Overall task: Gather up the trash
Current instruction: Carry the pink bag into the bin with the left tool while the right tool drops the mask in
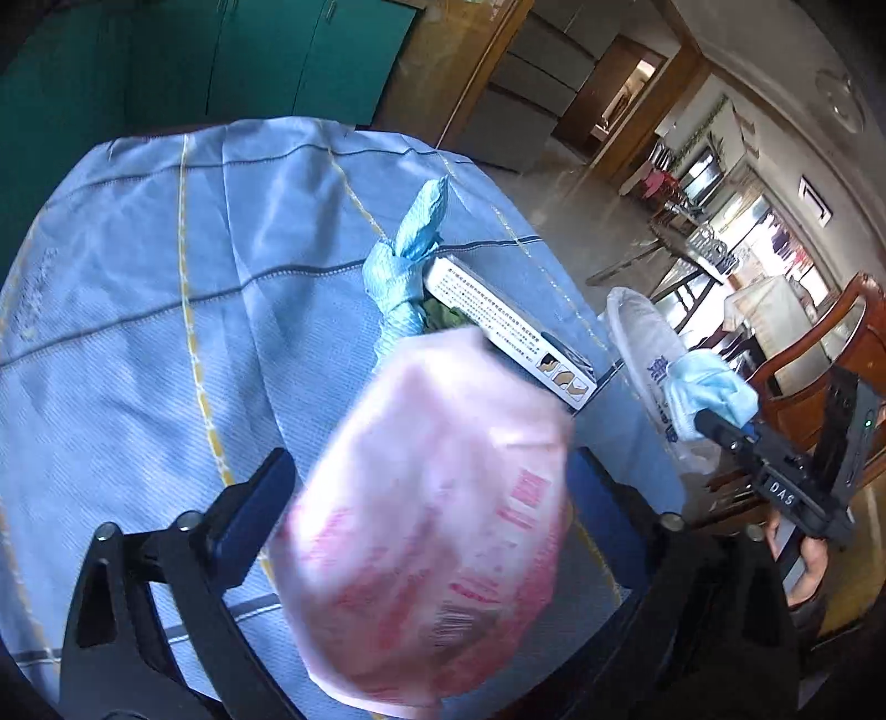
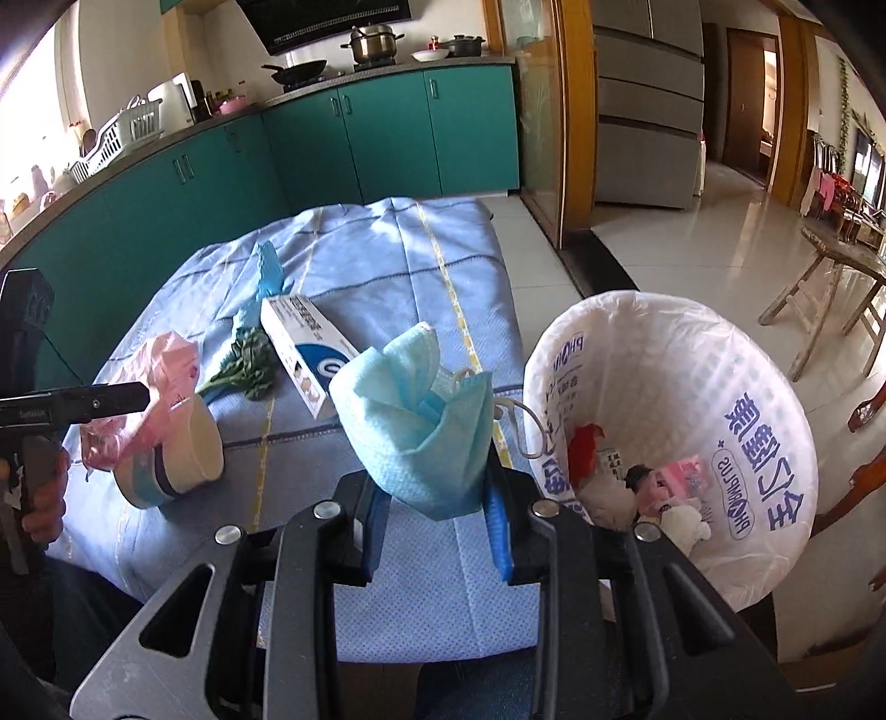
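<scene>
Trash waits on the desk (image 2: 387, 266): the left tool (image 1: 426, 487) gapes around a pink bag (image 1: 437, 531), the right tool (image 2: 437, 498) pinches a blue mask (image 2: 421, 421) beside the lined bin (image 2: 775, 399).

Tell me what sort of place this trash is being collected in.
Most likely a home kitchen that opens onto a living area. Teal cabinets run under a counter with a steel pot and a black frying pan on a stove, and a tall grey refrigerator stands beside a wood-framed doorway.
</scene>
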Motion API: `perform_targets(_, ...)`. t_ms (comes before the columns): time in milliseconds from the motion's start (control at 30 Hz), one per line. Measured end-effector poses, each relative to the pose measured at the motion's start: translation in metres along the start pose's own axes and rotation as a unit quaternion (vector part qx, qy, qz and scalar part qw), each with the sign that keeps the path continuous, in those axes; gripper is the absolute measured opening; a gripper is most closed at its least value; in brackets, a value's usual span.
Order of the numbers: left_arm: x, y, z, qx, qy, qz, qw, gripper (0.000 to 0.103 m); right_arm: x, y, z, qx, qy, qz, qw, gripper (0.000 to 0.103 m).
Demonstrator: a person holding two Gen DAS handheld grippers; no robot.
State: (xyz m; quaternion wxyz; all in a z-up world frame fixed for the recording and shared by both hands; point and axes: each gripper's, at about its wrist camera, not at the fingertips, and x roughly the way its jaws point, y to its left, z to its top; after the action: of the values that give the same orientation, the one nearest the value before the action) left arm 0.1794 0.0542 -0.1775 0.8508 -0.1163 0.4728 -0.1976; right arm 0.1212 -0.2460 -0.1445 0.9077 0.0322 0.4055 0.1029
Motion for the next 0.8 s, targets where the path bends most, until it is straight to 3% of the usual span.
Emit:
perform_targets(67, 0.000, 0.003, -0.003, -0.010, -0.001, -0.003, 0.9999, 0.062, 0.001, -0.001, 0.000, 0.001, 0.002, -0.002, 1.000, 0.031)
perform_targets(100, -0.004, 0.006, -0.004, -0.020, -0.006, -0.010, 0.9997, 0.060, 0.002, -0.002, 0.000, 0.002, 0.002, -0.002, 1.000, 0.031)
perform_targets(167, -0.013, 0.007, -0.004, -0.027, -0.021, -0.012, 0.9993, 0.042, 0.001, -0.003, 0.000, 0.003, 0.001, -0.001, 1.000, 0.031)
perform_targets(267, -0.029, 0.004, 0.000, -0.024, -0.046, 0.008, 0.9986, 0.033, 0.001, -0.004, -0.001, 0.005, -0.001, -0.003, 1.000, 0.031)
perform_targets(400, -0.054, -0.013, 0.008, -0.018, -0.085, 0.010, 0.9961, 0.032, -0.001, -0.010, 0.001, 0.008, -0.007, -0.012, 1.000, 0.031)
perform_targets(500, -0.067, -0.041, 0.018, -0.001, -0.110, -0.015, 0.9938, 0.032, -0.010, -0.028, 0.005, 0.024, -0.022, -0.034, 0.999, 0.031)
perform_targets(633, -0.050, -0.095, 0.032, 0.046, -0.098, -0.039, 0.9933, 0.032, -0.026, -0.063, 0.008, 0.057, -0.039, -0.072, 0.995, 0.031)
perform_targets(800, 0.001, -0.165, 0.042, 0.105, -0.060, -0.088, 0.9888, 0.032, -0.035, -0.114, 0.001, 0.110, -0.039, -0.108, 0.987, 0.031)
